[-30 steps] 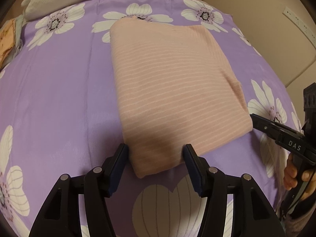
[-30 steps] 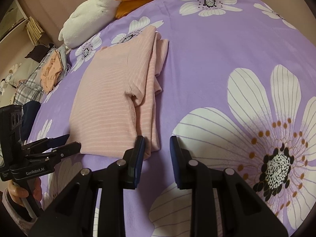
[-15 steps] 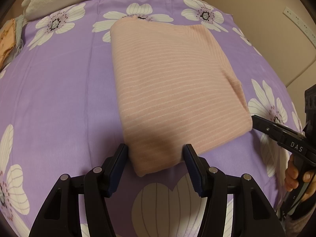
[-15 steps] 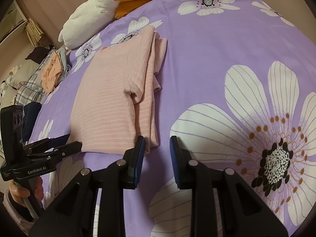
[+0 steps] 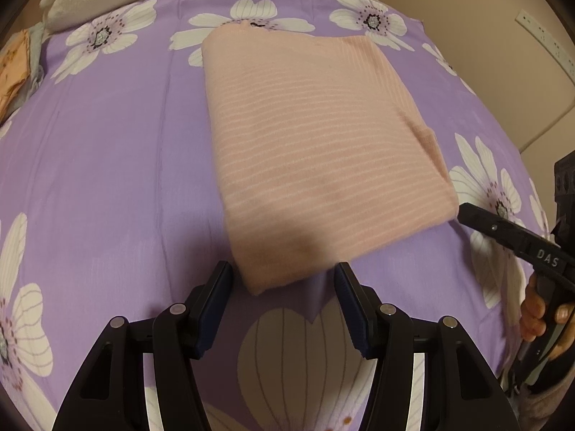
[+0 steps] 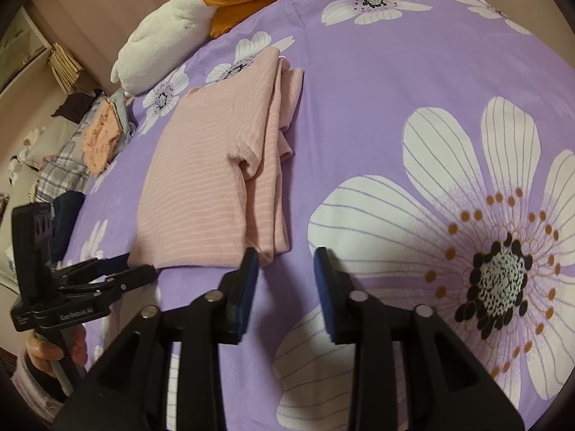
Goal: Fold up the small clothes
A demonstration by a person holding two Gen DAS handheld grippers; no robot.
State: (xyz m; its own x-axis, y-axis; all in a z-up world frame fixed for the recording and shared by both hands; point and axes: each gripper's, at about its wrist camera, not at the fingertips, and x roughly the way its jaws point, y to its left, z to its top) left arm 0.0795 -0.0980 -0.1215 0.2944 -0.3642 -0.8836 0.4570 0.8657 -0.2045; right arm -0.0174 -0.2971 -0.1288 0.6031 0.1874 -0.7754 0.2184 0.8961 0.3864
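Both grippers have eased back a little from the shirt's near edge; the shirt itself has not shifted. That pink striped shirt (image 5: 316,151) lies folded flat in the middle of the purple flowered bedspread (image 5: 107,165), one short sleeve tucked along its right side. The left gripper (image 5: 284,305) hovers just short of the shirt's near left corner, fingers spread wide with nothing between them; the corner sits between the two blue pads without touching either. The right gripper (image 6: 285,280) is at the near right corner, jaws also parted and empty, its left pad just beside the layered hem. From the left camera the right gripper's side reads "DAS"; from the right camera the left gripper's body reads "GenRobot.AI". A white plush (image 6: 169,36) with an orange bill rests at the bedspread's far edge, and a pile of clothes (image 6: 97,140) lies off the far left edge.
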